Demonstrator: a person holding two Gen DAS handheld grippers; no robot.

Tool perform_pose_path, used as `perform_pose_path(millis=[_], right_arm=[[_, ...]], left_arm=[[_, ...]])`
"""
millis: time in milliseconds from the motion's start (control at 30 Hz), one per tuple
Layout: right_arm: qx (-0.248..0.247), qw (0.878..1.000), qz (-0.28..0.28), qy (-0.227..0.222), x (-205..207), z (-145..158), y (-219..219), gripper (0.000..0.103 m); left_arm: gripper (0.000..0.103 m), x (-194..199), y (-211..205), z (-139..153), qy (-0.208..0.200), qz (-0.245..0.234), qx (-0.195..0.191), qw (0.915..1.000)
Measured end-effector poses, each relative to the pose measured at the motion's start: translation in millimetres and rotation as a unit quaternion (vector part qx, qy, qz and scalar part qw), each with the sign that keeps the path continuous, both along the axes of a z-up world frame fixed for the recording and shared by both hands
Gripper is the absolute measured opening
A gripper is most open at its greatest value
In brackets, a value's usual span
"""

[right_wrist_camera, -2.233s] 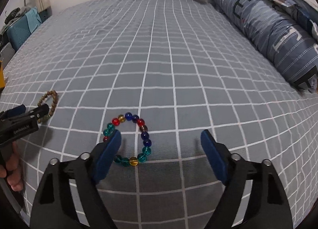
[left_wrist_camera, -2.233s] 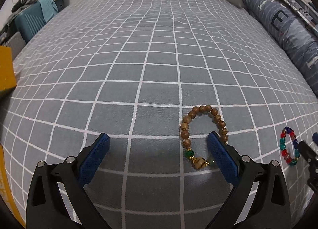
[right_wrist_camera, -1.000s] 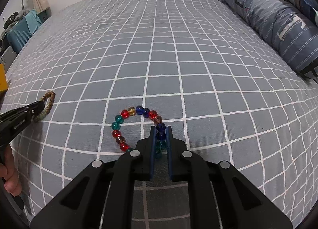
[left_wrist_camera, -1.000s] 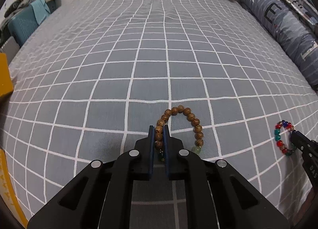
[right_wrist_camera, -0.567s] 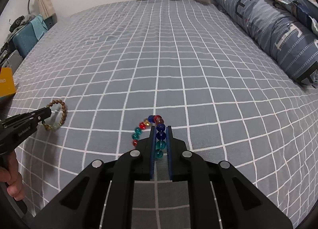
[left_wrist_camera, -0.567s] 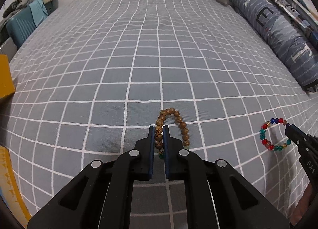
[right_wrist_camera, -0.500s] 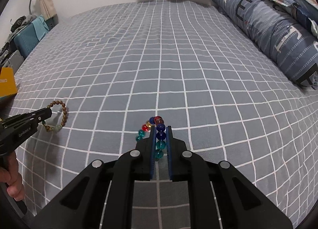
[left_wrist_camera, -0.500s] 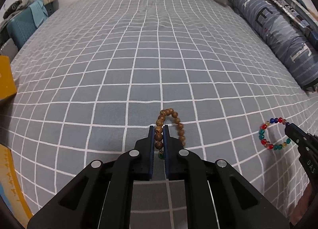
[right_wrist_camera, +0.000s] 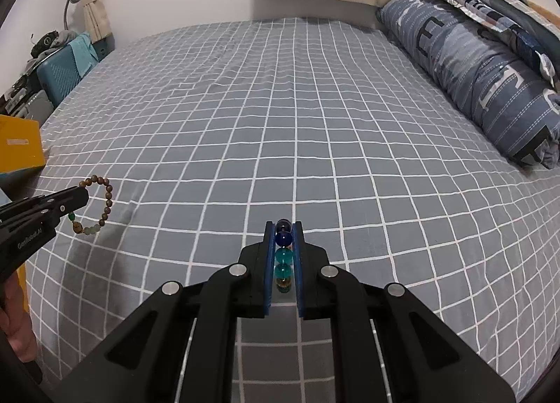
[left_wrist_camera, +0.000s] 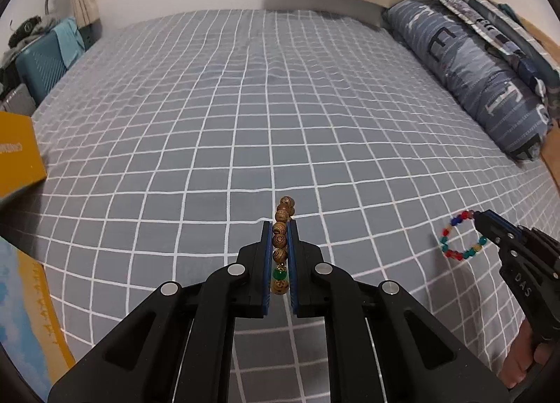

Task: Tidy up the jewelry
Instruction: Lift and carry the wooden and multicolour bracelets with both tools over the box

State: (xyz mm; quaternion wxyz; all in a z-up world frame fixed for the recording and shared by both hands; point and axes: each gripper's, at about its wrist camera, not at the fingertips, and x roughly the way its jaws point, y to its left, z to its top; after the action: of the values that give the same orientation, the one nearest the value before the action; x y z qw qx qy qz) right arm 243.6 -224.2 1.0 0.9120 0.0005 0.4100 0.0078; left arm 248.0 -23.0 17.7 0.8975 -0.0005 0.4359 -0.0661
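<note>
The left gripper point(left_wrist_camera: 280, 228) is clamped on a wooden bead bracelet point(left_wrist_camera: 281, 245), which hangs clear above the grey checked bedspread point(left_wrist_camera: 245, 123). The right gripper point(right_wrist_camera: 283, 228) is likewise closed tight on a coloured glass bead bracelet point(right_wrist_camera: 283, 256), also raised off the bed. A yellow box point(left_wrist_camera: 17, 158) sits at the left edge of the bed, and a blue striped pillow point(right_wrist_camera: 472, 70) lies along the right side.

Checked bedsheet point(left_wrist_camera: 217, 130), striped pillow point(right_wrist_camera: 483, 63), yellow box point(left_wrist_camera: 17, 154)
</note>
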Motion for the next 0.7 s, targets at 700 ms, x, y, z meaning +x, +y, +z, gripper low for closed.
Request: perform_pose_path(millis=[700], right_arm=[[0.004, 0.999, 0.022, -0.042, -65, 54, 54, 0.009]], left_arm=[[0.007, -78, 44, 56, -0.045, 0.022, 0.019, 0.9985]])
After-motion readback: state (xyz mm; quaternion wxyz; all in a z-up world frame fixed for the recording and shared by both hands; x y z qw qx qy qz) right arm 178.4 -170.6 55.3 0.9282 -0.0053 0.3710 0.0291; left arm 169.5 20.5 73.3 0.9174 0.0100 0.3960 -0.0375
